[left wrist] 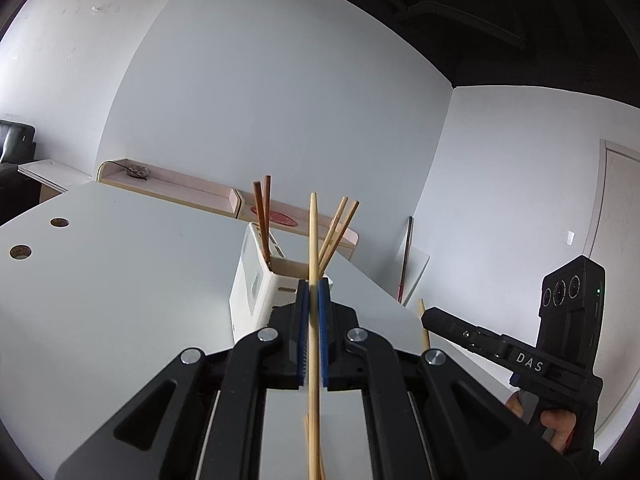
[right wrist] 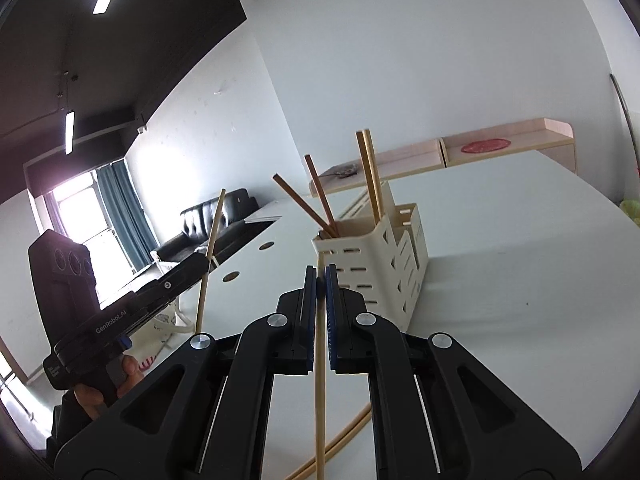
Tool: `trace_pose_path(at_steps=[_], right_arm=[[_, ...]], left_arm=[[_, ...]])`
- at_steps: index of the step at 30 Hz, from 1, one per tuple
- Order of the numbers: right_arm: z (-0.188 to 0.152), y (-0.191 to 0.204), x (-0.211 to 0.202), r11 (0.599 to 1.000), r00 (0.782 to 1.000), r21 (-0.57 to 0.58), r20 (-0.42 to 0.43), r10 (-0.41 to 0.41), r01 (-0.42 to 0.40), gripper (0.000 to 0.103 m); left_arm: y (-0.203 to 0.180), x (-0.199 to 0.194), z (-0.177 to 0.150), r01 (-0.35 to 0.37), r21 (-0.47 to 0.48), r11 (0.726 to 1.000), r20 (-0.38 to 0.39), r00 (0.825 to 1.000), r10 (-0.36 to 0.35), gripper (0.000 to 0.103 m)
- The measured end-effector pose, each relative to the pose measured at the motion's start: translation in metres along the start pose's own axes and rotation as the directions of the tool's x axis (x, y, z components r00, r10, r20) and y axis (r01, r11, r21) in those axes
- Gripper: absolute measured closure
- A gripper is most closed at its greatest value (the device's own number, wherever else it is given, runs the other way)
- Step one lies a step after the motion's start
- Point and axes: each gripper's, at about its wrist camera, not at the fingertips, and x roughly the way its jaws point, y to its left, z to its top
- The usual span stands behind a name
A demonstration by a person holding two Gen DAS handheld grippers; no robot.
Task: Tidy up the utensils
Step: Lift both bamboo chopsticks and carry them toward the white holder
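A cream slotted utensil holder (left wrist: 256,280) (right wrist: 376,256) stands on the white table. It holds two dark brown chopsticks (left wrist: 262,220) (right wrist: 316,196) and two light bamboo chopsticks (left wrist: 338,228) (right wrist: 370,172). My left gripper (left wrist: 314,292) is shut on a light bamboo chopstick (left wrist: 313,240), upright just in front of the holder; it also shows in the right wrist view (right wrist: 210,256). My right gripper (right wrist: 320,276) is shut on another bamboo chopstick (right wrist: 320,380), whose tip shows in the left wrist view (left wrist: 423,320). Another chopstick (right wrist: 340,440) lies on the table below.
The white table (left wrist: 120,300) (right wrist: 520,280) has two round holes (left wrist: 21,252) at its left side. A pink shelf (left wrist: 180,188) (right wrist: 500,148) runs along the wall behind. A black sofa (right wrist: 212,220) stands further off.
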Motion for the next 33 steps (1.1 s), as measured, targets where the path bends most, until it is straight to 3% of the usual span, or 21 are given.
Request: trace_pose_path(at_steps=[8, 20, 27, 33], right_arm=[[0.038, 0.003, 0.011, 0.998, 0.998, -0.055, 0.060, 0.001, 0.002, 0.099], [0.092, -0.012, 0.023, 0.998, 0.982, -0.065, 0.186, 0.034, -0.022, 0.099], [0.109, -0.019, 0.042, 0.994, 0.958, -0.058, 0.267, 0.102, -0.090, 0.099], [0.118, -0.027, 0.057, 0.992, 0.915, -0.069, 0.384, 0.122, -0.103, 0.099]], left_arm=[[-0.017, -0.001, 0.023, -0.050, 0.073, 0.996, 0.032, 0.998, 0.047, 0.098], [-0.028, 0.030, 0.053, -0.043, 0.111, 0.993, 0.088, 0.996, 0.033, 0.098], [-0.018, 0.064, 0.068, -0.024, 0.070, 0.997, 0.126, 0.992, 0.015, 0.098], [-0.016, 0.091, 0.071, -0.056, 0.089, 0.994, 0.215, 0.976, 0.036, 0.098]])
